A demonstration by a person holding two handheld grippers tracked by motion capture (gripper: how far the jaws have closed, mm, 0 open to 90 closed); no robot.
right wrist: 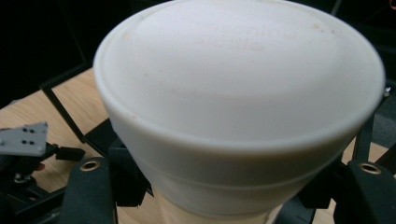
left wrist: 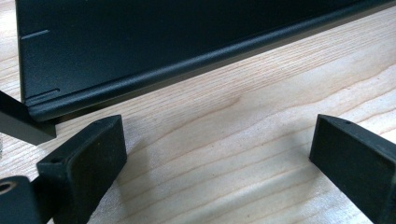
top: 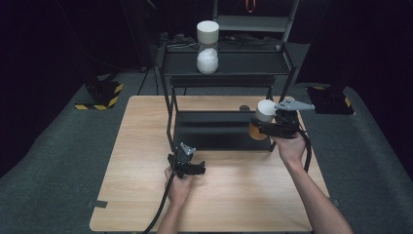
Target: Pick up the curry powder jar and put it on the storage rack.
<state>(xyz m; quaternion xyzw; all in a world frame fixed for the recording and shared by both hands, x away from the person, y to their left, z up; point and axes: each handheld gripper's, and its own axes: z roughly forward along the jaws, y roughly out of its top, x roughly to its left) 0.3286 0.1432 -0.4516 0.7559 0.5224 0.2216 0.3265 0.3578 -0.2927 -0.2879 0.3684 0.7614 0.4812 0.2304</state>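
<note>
Right hand-held gripper (top: 263, 127) clenched on the white-lidded jar (top: 263, 117), aloft near the tabletop's (top: 146, 195) far right edge beside the rack (top: 224, 63); left hand-held gripper (top: 192, 168) released. I would keep the jar upright, clearing the shelf lip.

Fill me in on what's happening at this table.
A person works at a wooden table with a gripper in each hand. The right gripper is shut on a white-lidded jar with something orange inside, held off the table beside the black shelf rack. The left gripper rests low over the table with its jaws open and nothing between them. A second white-lidded jar, holding something white, stands on the rack's upper shelf.
</note>
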